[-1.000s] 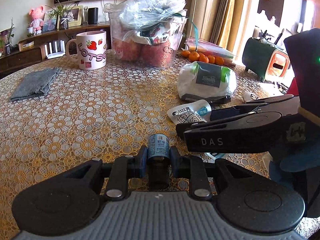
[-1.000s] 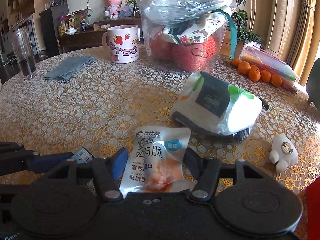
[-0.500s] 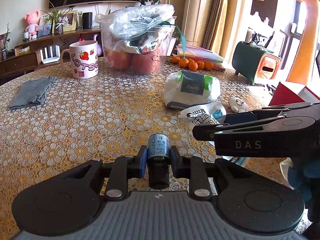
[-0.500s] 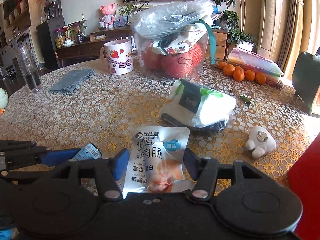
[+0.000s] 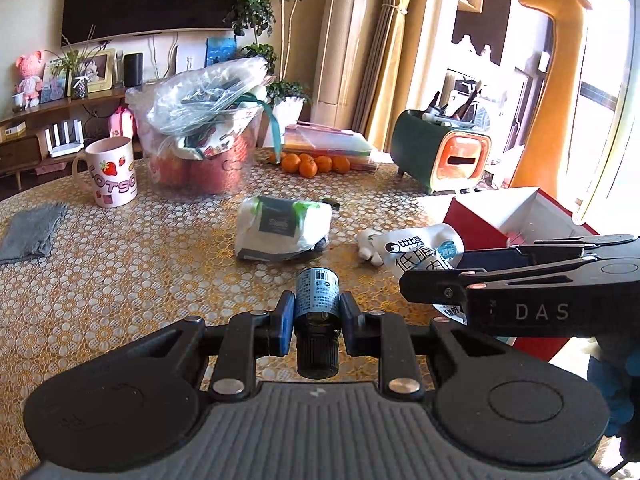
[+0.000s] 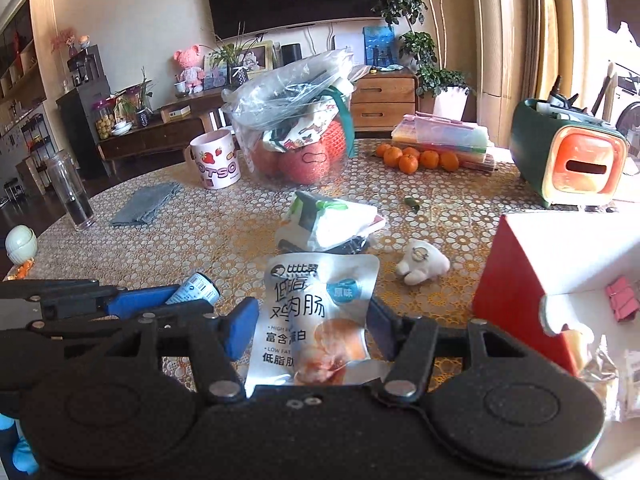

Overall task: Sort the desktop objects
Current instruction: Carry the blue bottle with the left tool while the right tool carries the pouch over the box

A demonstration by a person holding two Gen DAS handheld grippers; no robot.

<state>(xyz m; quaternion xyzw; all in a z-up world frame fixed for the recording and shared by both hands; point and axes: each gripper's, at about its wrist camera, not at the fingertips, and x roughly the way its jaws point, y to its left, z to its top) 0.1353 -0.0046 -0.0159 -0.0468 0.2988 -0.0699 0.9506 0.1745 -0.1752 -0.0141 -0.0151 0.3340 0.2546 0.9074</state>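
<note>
We hold two things at once above a round bench [image 5: 120,280] covered in a yellow lace-pattern cloth. Our left hand-held gripper [image 5: 316,316] is clenched on a small dark bottle [image 5: 317,300] with a blue label, its cap toward the camera; the pads press its sides, so it rides clear of the bench. Our right hand-held gripper [image 6: 312,328] grasps a silver snack pouch [image 6: 316,312] by its lower half, printed side up. Both seem lifted for carrying to the red box [image 6: 516,280] with a white inside, which stands open just to the right and already holds a pink clip [image 6: 622,298]. On the bench lie a white wipes pack [image 6: 332,224], a small white figurine [image 6: 420,266], a strawberry mug [image 5: 110,172] and tangerines [image 5: 312,164].
</note>
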